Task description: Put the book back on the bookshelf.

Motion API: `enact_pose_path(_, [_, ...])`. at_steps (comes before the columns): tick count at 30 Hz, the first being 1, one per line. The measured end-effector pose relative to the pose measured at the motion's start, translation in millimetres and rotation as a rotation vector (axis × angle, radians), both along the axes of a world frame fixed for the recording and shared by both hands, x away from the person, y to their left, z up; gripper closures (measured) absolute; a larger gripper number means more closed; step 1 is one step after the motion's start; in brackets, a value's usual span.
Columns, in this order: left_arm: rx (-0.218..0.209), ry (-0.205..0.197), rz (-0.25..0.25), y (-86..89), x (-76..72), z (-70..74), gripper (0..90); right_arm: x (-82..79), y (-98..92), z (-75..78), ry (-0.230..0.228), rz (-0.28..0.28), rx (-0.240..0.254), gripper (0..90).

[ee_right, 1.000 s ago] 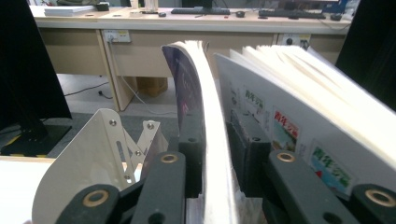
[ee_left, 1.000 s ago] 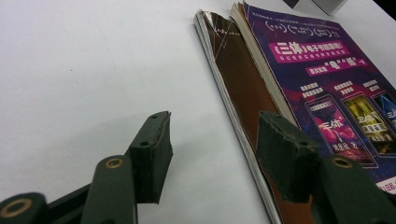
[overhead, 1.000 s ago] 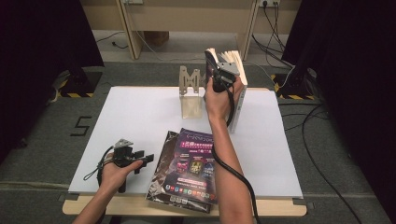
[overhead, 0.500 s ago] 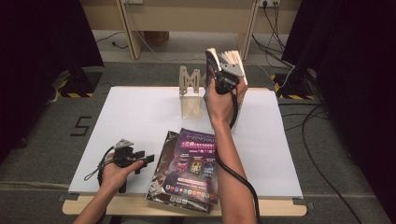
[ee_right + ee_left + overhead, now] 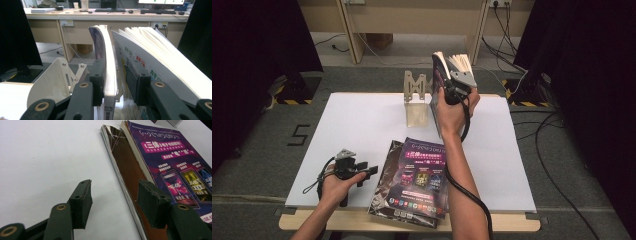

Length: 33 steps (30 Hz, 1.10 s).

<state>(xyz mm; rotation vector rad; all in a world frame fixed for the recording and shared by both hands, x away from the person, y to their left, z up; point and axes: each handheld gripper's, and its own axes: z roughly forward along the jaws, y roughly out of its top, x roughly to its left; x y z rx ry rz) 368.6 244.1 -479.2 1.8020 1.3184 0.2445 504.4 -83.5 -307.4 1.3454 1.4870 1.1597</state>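
A purple-covered book (image 5: pixel 106 57) stands upright at the back of the white table (image 5: pixel 362 125), beside a thicker book (image 5: pixel 160 60) with fanned pages. My right gripper (image 5: pixel 115 72) straddles the purple book's top edge; its jaws have just been opening. The left pad lies against the cover and the right pad stands off it. The same gripper (image 5: pixel 451 87) is held high over the books (image 5: pixel 447 70). My left gripper (image 5: pixel 369 172) rests open on the table, just left of a stack of magazines (image 5: pixel 417 175). Its pads (image 5: pixel 81 200) hold nothing, and the magazines (image 5: pixel 160 167) lie beyond them.
A pale metal bookend (image 5: pixel 416 97) stands left of the upright books, seen close as a white plate (image 5: pixel 57 80). A wooden desk frame (image 5: pixel 412 20) and cables (image 5: pixel 552 165) lie beyond the table. Black curtains flank both sides.
The right hand has shifted a little at the top of the upright books, and the purple book stands more upright. The left hand and the magazines have not moved.
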Motion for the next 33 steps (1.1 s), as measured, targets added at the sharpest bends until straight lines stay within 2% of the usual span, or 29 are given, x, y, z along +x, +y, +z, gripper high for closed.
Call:
enact_pose_path(21, [0.001,-0.004,-0.010,-3.9,-1.7,1.4,44.4,-21.7,-6.0,1.3,-0.022,0.041,0.019,64.3])
enact_pose_path(27, [0.004,-0.007,-0.016,-5.7,-2.2,2.1,44.4,-26.1,-7.8,2.7,-0.023,0.046,0.021,63.8])
enact_pose_path(30, [0.001,-0.005,-0.017,-6.1,-2.3,1.8,44.4,-28.8,-9.3,2.1,-0.014,0.060,0.044,63.2])
enact_pose_path(33, [0.001,-0.003,-0.017,-6.2,-2.1,0.9,44.4,-30.8,-11.7,1.1,-0.018,0.063,0.038,62.9])
